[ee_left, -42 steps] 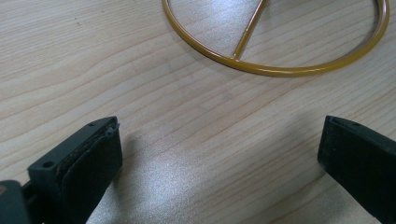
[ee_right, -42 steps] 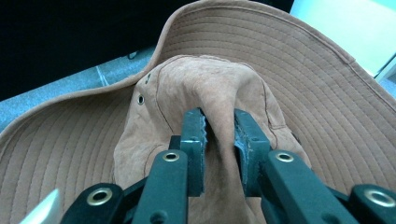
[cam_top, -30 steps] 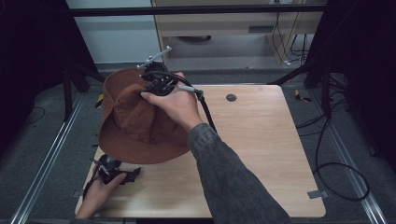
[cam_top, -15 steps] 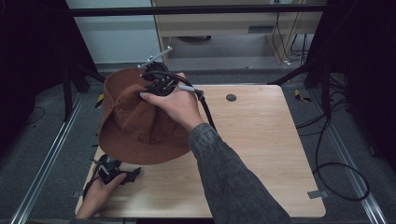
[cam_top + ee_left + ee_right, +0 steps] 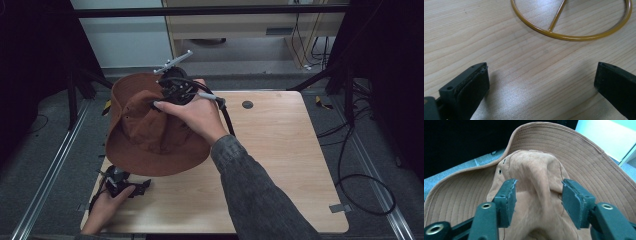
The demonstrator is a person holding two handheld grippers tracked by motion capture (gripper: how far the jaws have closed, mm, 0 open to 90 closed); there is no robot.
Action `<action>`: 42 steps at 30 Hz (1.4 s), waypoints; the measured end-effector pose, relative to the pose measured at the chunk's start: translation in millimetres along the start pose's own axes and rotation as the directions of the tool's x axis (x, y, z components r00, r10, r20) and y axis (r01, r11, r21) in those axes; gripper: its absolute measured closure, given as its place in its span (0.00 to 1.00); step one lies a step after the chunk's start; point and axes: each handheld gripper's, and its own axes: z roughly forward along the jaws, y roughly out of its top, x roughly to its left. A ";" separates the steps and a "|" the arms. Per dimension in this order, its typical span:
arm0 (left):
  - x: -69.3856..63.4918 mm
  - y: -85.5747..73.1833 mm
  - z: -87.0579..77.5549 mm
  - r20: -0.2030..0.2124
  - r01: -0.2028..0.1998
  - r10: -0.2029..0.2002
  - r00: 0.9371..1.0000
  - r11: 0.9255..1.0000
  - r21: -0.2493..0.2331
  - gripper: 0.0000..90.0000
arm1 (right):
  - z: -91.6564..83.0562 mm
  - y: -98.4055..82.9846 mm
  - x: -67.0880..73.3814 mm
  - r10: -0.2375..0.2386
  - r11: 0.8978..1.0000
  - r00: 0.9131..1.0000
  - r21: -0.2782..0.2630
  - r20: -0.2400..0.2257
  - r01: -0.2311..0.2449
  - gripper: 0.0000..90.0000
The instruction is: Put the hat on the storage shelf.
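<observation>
A: From the high view we see a light wooden desk (image 5: 280, 150) on a grey floor, with dark frames at both sides. A brown hat (image 5: 150, 130) sits at the far left corner of the desk, its brim hanging over the left edge.

B: Yes, and our right gripper (image 5: 167, 95) is over the crown, the right hand (image 5: 197, 117) bent down at the wrist, the sleeve crossing the desk from the near edge. We think the hat rests on a stand, because the crown stands high and keeps its form.

A: Our left gripper (image 5: 137, 187) lies low at the near left corner, held in the left hand (image 5: 107, 207), well apart from the hat.

B: In the left gripper view, the jaws stand wide apart with nothing between them, only bare wood. Farther off we see a yellow metal ring (image 5: 574, 27) flat on the desk, maybe the foot of that stand.

A: In the right gripper view the jaws have just been opening. The crown fold (image 5: 536, 185) is between them, but the pads no longer press on it.

B: So we judge the hat is now released on its place.
</observation>
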 end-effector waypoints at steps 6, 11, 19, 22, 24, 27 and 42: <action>-0.2 0.0 0.4 0.002 0.007 -0.007 1.000 1.000 -0.007 0.00 | -10.1 -7.1 -1.4 0.004 1.000 1.000 -0.012 0.000 -0.003 0.44; -0.1 0.0 0.5 0.002 0.006 -0.006 1.000 1.000 -0.006 0.00 | -20.8 -15.8 -6.7 0.016 1.000 1.000 -0.024 0.013 -0.016 0.39; -1.3 -1.4 -0.9 -0.005 0.012 -0.012 1.000 1.000 -0.007 0.00 | -36.6 -27.1 -10.3 0.038 0.999 0.997 -0.006 0.073 -0.038 0.17; -1.1 -1.3 -1.0 0.001 0.015 -0.015 1.000 1.000 -0.006 0.00 | -44.5 -35.7 -11.0 0.056 0.998 0.996 -0.026 0.067 -0.054 0.11; -0.9 -1.4 -0.9 -0.001 0.010 -0.010 1.000 1.000 -0.008 0.00 | -46.8 -37.2 -11.5 0.057 0.998 0.996 -0.028 0.070 -0.055 0.10; -1.2 -1.5 -0.3 -0.005 0.014 -0.014 1.000 1.000 -0.017 0.00 | -56.7 -44.1 -14.4 0.057 0.997 0.996 -0.055 0.072 -0.053 0.09; -1.2 -1.6 -0.6 -0.002 0.012 -0.012 1.000 1.000 -0.011 0.00 | -88.1 -85.7 -37.5 0.115 0.990 0.987 -0.089 0.109 -0.105 0.07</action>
